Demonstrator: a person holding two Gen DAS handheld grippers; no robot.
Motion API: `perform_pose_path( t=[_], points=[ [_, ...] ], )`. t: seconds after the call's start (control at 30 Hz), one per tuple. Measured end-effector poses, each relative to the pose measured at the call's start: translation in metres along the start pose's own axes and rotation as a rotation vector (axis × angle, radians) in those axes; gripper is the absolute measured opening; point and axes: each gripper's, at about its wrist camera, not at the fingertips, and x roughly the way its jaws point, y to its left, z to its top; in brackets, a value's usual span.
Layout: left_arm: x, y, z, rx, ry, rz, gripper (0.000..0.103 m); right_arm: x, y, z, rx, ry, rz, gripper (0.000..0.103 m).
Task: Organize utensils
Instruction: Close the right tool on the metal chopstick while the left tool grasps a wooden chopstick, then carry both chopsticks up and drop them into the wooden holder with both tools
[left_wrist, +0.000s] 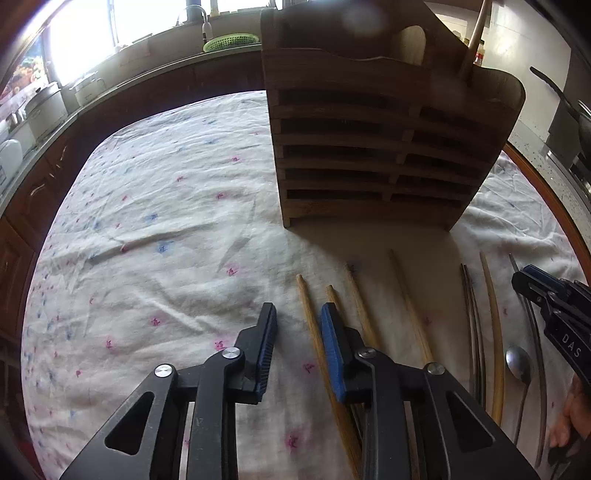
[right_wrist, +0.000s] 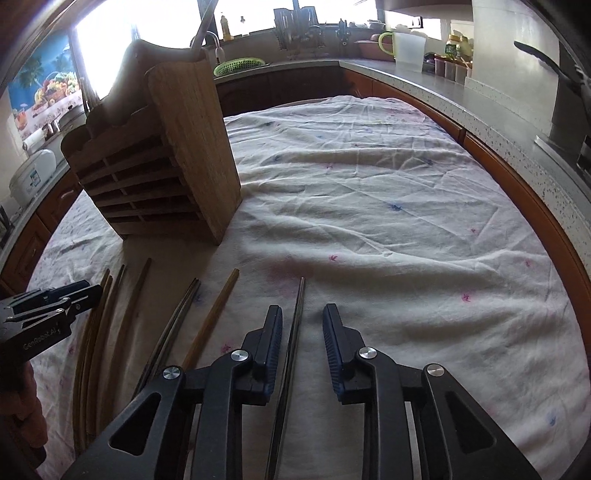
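Note:
A slatted wooden utensil holder (left_wrist: 369, 147) (right_wrist: 166, 166) stands on the table with a wooden handle (left_wrist: 476, 40) sticking out of its top. In front of it, wooden chopsticks, metal chopsticks (left_wrist: 471, 314), a long bamboo stick (left_wrist: 495, 332) and a metal spoon (left_wrist: 519, 363) lie in a row. My left gripper (left_wrist: 299, 328) straddles the leftmost wooden chopstick (left_wrist: 304, 295); its jaws are narrow, with a gap at the left pad. My right gripper (right_wrist: 301, 325) straddles a thin metal chopstick (right_wrist: 301, 295) with gaps on both sides. Each gripper also shows at the edge of the other wrist view, right (left_wrist: 532, 284) and left (right_wrist: 85, 291).
A crumpled white cloth (right_wrist: 369, 203) with small pink and blue prints covers the round table. A kitchen counter (right_wrist: 461, 96) curves around it, carrying a green colander (right_wrist: 240, 64), a jug and jars. A dark pan handle (left_wrist: 554, 88) reaches in at the right.

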Motion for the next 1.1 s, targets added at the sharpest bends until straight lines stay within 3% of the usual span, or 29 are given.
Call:
perform_pose_path(
  t=[0.07, 0.17, 0.33, 0.6, 1.1],
  points=[
    [0.0, -0.002, 0.001, 0.01, -0.003, -0.002, 0.009, 0.0, 0.004, -0.001, -0.027, -0.007, -0.015, 0.016],
    [-0.001, -0.004, 0.0, 0.021, -0.007, 0.003, 0.007, 0.0, 0.004, 0.0, -0.028, -0.005, -0.01, 0.006],
    [-0.018, 0.014, -0.007, -0.041, -0.027, -0.058, 0.004, -0.008, -0.008, 0.001, 0.06, -0.003, 0.077, 0.004],
    [-0.083, 0.045, -0.029, -0.168, -0.122, -0.187, 0.004, -0.063, -0.012, 0.0, 0.126, -0.096, 0.206, 0.004],
    [-0.202, 0.083, -0.067, -0.202, -0.338, -0.252, 0.004, -0.162, -0.015, 0.015, 0.132, -0.297, 0.302, 0.004]
  ],
)
